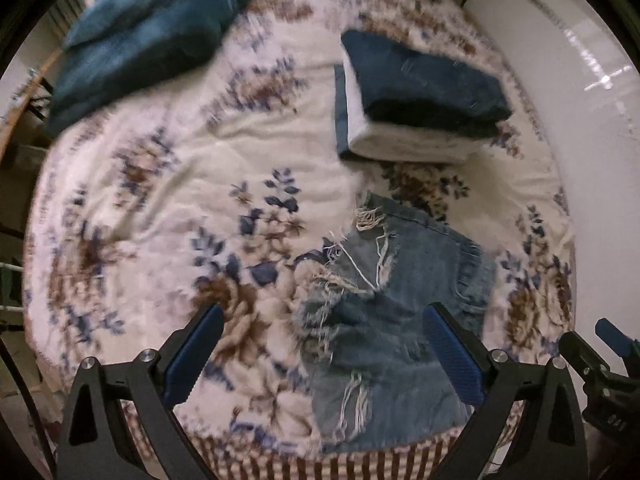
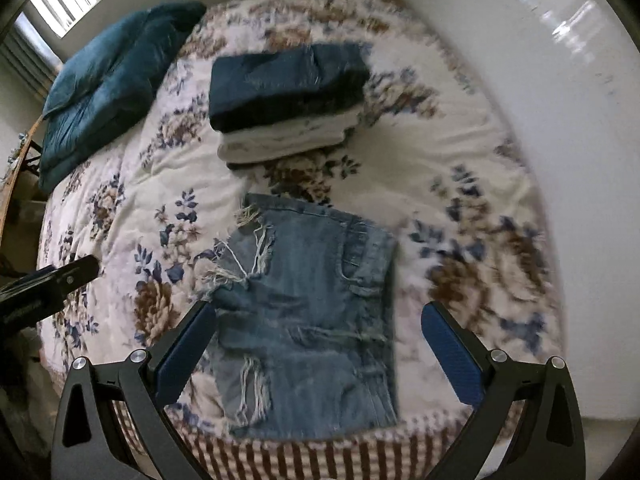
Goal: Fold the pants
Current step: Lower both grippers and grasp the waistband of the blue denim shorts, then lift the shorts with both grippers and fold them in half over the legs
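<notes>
Ripped light-blue jeans (image 1: pixel 392 320) lie folded into a compact rectangle near the front edge of the bed; they also show in the right wrist view (image 2: pixel 308 320). My left gripper (image 1: pixel 320 356) is open and empty above the fold's left part. My right gripper (image 2: pixel 320 352) is open and empty above the jeans. The right gripper shows at the left wrist view's right edge (image 1: pixel 600 352). The left gripper shows at the right wrist view's left edge (image 2: pixel 52 280).
A stack of folded dark and white clothes (image 1: pixel 416 100) sits behind the jeans on the floral blanket (image 1: pixel 160 200). A teal pillow (image 1: pixel 152 32) lies at the far left. A white wall (image 1: pixel 580 100) runs along the bed's right side.
</notes>
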### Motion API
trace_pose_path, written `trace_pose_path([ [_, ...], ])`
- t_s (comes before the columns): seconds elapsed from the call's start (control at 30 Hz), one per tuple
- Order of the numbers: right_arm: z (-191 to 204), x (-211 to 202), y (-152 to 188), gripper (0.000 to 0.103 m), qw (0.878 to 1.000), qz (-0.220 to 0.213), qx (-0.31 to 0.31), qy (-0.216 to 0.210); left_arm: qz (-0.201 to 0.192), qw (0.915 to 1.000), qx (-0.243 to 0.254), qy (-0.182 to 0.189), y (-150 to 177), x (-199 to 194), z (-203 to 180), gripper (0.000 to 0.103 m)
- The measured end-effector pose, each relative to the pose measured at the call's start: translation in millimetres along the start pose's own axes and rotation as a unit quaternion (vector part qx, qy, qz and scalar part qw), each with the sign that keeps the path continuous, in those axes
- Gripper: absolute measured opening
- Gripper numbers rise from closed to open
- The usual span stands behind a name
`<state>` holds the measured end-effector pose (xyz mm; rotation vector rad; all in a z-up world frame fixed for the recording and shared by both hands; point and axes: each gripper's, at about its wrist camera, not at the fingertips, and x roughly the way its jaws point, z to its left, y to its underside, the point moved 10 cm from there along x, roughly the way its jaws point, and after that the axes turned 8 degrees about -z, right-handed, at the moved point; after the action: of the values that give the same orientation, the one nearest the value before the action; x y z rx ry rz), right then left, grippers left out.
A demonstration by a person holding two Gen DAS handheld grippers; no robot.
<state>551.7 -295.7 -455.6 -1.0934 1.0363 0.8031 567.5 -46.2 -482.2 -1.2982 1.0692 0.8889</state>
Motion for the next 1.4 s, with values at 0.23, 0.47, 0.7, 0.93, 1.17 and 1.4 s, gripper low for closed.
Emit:
trace_pose_path([
  [0.23,-60,157,-11,0.103,0.996,0.081,0.043,-0.005,0.076,0.9961,0.002,0.045,-19,149,-29,0.097],
  [0.47,-115,258,0,0.103,0.982,0.146,0.116,-0.038,0.113,0.9884,0.04,0.092,-39,243,-83,0.096],
  [0.7,-110,294,5,0.102,0.963,0.166,0.158,-0.144,0.107,0.989,0.07,0.076,-47,270,-101,0.047],
  [0.93,-88,286,-1,0.045,0.976,0.128,0.118,-0.128,0.06,0.9915,0.095,0.065,-52,241,-110,0.01],
  [1.17,-75,234,-14,0.038,0.986,0.082,0.095,-0.106,0.016,0.9954,0.063,0.07,-49,174,-104,0.008],
  [1.4,-59,140,1,0.037,0.992,0.04,0.035,-0.114,-0.031,0.9955,-0.006,0.089,-22,85,-95,0.008],
])
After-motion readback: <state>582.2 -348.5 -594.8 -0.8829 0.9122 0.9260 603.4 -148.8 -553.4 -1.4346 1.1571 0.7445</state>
